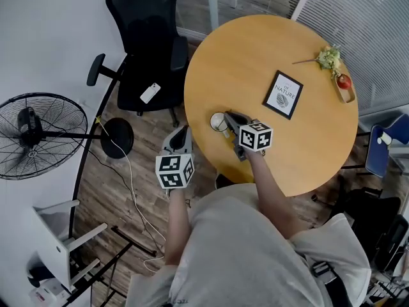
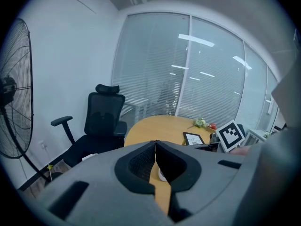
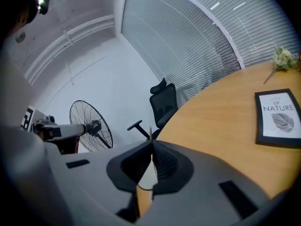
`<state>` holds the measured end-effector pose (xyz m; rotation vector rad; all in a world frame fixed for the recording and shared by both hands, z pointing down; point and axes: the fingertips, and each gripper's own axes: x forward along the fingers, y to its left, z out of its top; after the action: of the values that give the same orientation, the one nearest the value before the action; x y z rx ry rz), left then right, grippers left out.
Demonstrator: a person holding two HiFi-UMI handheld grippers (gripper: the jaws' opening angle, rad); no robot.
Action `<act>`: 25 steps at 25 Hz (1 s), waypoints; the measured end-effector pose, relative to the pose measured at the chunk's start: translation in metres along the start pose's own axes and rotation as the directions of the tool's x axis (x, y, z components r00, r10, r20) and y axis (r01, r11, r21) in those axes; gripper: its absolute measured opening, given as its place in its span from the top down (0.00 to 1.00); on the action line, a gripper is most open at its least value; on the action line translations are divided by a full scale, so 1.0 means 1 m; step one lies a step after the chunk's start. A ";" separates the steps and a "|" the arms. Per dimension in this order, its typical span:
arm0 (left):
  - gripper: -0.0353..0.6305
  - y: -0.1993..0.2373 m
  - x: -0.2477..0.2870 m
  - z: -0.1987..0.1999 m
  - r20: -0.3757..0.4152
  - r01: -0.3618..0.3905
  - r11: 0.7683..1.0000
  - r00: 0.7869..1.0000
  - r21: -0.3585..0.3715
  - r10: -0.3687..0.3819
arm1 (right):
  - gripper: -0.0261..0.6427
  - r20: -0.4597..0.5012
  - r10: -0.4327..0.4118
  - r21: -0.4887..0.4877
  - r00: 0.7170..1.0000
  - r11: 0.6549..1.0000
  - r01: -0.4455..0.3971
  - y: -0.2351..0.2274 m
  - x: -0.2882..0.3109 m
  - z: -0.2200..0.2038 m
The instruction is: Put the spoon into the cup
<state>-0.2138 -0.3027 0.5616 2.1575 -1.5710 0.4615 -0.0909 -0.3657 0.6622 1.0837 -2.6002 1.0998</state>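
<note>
Left gripper (image 1: 184, 132) is held forward, jaws together; right gripper (image 1: 230, 116), arm outstretched, pinches the spoon (image 3: 150, 131).

Bright, even indoor light, ceiling strips reflected in the glass wall (image 2: 155, 65), soft shadows, fisheye bending, dark vignetted corners, blurred foreground in both gripper views.

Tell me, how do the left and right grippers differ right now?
The left gripper hangs off the table, above the floor; the right gripper is over the table, by the cup. The left gripper's jaws are shut on nothing; the right gripper's jaws pinch the thin handle of the spoon. Both are grey, with jaws closed.
</note>
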 end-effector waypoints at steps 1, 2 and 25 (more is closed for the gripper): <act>0.93 0.000 0.000 0.001 0.001 0.001 1.000 1.000 0.001 -0.001 | 0.96 -0.004 -0.002 -0.005 1.000 1.000 0.002 0.000 0.000 0.000; 0.93 0.000 0.000 0.002 0.002 0.001 1.000 1.000 0.002 -0.001 | 0.96 -0.005 -0.003 -0.008 1.000 1.000 0.003 0.000 0.000 0.000; 0.93 -0.008 0.000 -0.005 -0.001 0.014 1.000 1.000 -0.007 -0.014 | 0.95 0.008 -0.049 0.079 0.999 0.996 0.048 -0.022 -0.018 -0.007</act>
<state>-0.2059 -0.2980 0.5648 2.1612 -1.5544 0.4516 -0.0642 -0.3616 0.6738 1.1653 -2.5436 1.1981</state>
